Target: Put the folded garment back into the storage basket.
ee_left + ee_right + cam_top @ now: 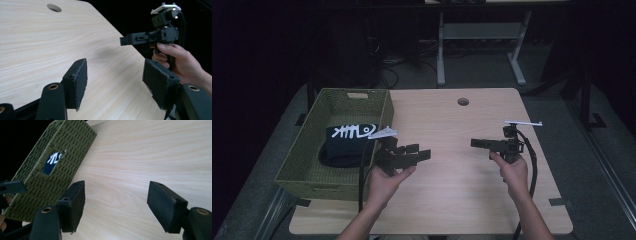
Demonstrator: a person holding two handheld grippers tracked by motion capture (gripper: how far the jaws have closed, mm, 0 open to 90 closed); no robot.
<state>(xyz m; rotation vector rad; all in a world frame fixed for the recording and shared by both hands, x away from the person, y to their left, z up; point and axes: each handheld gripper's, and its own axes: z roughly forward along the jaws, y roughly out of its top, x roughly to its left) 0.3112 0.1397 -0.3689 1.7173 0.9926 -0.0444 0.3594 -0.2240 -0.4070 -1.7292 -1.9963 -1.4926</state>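
Holding both tools above the bare wooden surface (452, 165), you've got nothing in either one right now. Your left tool (409, 154) sits just beside the green woven basket (312, 145), jaws spread wide, and its own view looks straight between empty pads (77, 82) across to your other hand. Your right tool (482, 144) hangs well apart on the far side, jaws likewise wide and empty, pointed back toward the basket wall (62, 152).

The thing to watch is the black cloth with white print (347, 142): it lies bunched inside the basket, on the bottom, near the wall closest to your left tool. A scrap of its print peeks through the basket's handle slot (53, 158) in the right gripper view.

Progress, as I read it: the cloth is in the basket and neither tool touches it. Either this is a finished drop-in or a pick-out not yet begun; I can't tell which. If the cloth is coming out, the whole reach, grasp and lift is left to do.
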